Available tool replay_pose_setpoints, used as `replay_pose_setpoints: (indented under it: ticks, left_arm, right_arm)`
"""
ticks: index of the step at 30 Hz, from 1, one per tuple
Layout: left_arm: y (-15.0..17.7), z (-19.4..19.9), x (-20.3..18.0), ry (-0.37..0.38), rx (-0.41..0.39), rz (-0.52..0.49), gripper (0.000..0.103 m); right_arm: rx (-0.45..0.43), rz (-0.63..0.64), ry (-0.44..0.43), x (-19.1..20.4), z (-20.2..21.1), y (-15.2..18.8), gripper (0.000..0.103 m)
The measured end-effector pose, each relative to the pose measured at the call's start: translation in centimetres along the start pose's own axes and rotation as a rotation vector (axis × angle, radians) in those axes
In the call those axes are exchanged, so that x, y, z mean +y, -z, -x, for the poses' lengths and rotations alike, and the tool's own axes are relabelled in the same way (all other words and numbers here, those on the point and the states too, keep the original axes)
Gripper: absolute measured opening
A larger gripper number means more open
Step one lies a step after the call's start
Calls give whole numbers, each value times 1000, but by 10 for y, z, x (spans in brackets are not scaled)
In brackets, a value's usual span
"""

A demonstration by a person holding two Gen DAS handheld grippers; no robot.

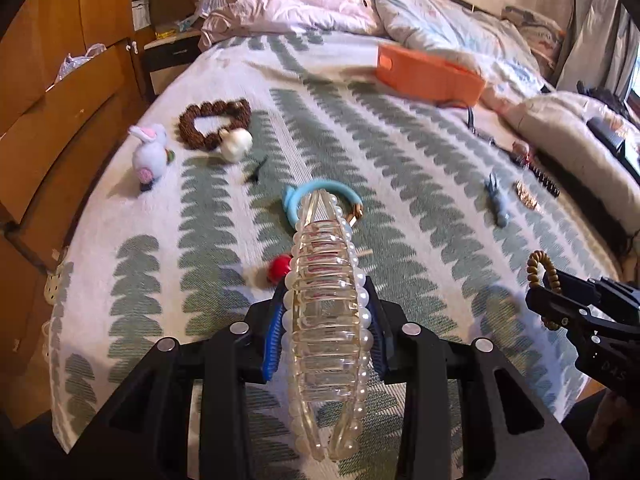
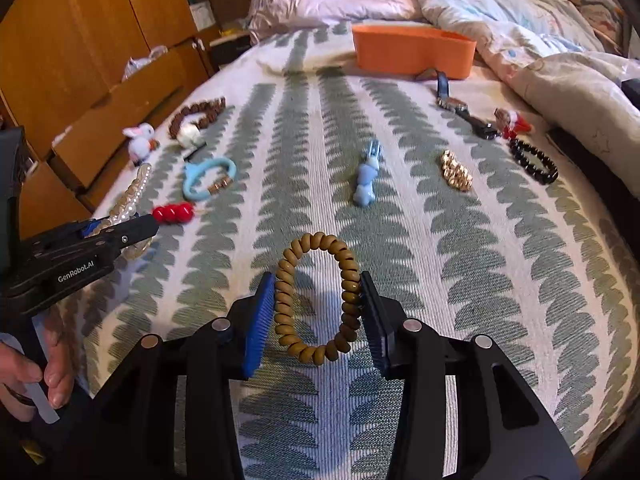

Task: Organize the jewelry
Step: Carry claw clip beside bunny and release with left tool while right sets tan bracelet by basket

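My left gripper point(image 1: 326, 316) is shut on a long clear hair clip edged with pearls point(image 1: 324, 312), held above the bed; the clip also shows in the right wrist view point(image 2: 128, 200). My right gripper point(image 2: 316, 304) is shut on a tan spiral hair tie point(image 2: 316, 298), also lifted above the bed; the tie also shows in the left wrist view point(image 1: 540, 270). An orange box point(image 1: 428, 74) stands at the far side of the bed and shows in the right wrist view as an open tray point(image 2: 414, 54).
On the patterned bedspread point(image 2: 400, 240) lie a blue hair tie point(image 2: 208, 178), red beads point(image 2: 172, 213), a blue clip point(image 2: 366, 184), a gold bracelet point(image 2: 455, 170), a black bead bracelet point(image 2: 534, 160), a watch point(image 2: 460, 106), a brown bead bracelet point(image 1: 214, 122) and a plush bunny point(image 1: 150, 156). Wooden drawers point(image 1: 60, 100) stand left.
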State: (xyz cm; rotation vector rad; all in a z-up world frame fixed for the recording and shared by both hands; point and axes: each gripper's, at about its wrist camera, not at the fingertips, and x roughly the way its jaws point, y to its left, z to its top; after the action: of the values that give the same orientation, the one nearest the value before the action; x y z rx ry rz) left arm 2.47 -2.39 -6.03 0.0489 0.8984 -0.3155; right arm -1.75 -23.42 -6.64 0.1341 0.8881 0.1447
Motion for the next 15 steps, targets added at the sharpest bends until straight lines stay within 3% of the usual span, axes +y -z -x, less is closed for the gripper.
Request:
replay_pose_setpoints:
  ticks: [8, 15]
  left_arm:
    - [-19, 15, 27, -51, -67, 48, 36]
    - [-44, 14, 73, -116, -97, 115, 36]
  right_arm:
    - [-89, -28, 3, -16, 20, -33, 43]
    - [-135, 24, 53, -18, 8, -105, 43]
